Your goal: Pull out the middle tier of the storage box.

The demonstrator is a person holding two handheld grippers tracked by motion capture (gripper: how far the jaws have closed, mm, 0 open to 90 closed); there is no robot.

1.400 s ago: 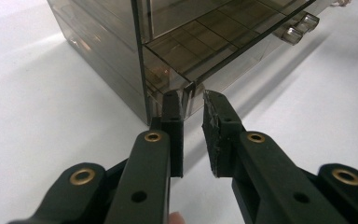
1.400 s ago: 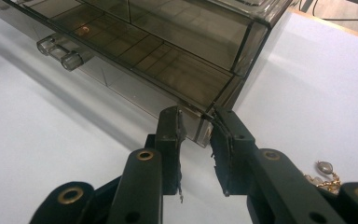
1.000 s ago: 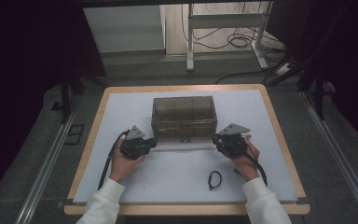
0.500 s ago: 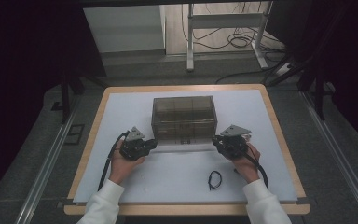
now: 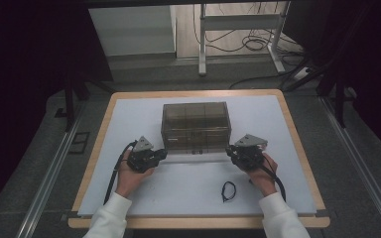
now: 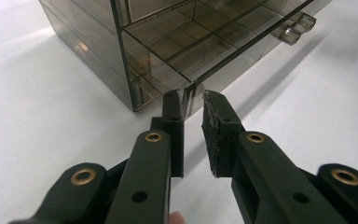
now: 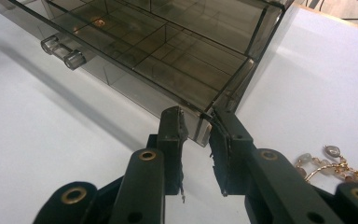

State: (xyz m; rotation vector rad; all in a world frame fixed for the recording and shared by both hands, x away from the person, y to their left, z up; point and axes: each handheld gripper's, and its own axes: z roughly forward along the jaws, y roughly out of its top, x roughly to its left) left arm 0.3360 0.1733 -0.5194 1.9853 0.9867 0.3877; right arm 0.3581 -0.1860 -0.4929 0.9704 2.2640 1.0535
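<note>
A smoked clear drawer box (image 5: 195,124) stands mid-table on the white mat (image 5: 129,119). Its bottom drawer (image 5: 194,148) sticks out a little toward me. My left gripper (image 5: 162,153) is at the drawer's left front corner; in the left gripper view its jaws (image 6: 193,100) pinch the thin drawer edge (image 6: 189,91). My right gripper (image 5: 229,151) is at the right front corner, where its jaws (image 7: 198,116) close on the drawer corner (image 7: 203,122). The drawer's two clear knobs (image 7: 63,51) stick out from its front. A person's hands hold both grippers.
A beaded gold chain (image 7: 331,163) lies on the mat just right of my right gripper, and shows as a small loop (image 5: 228,190) in the high view. The table has a wooden rim (image 5: 297,144). A metal stand (image 5: 238,29) and cables lie on the floor beyond.
</note>
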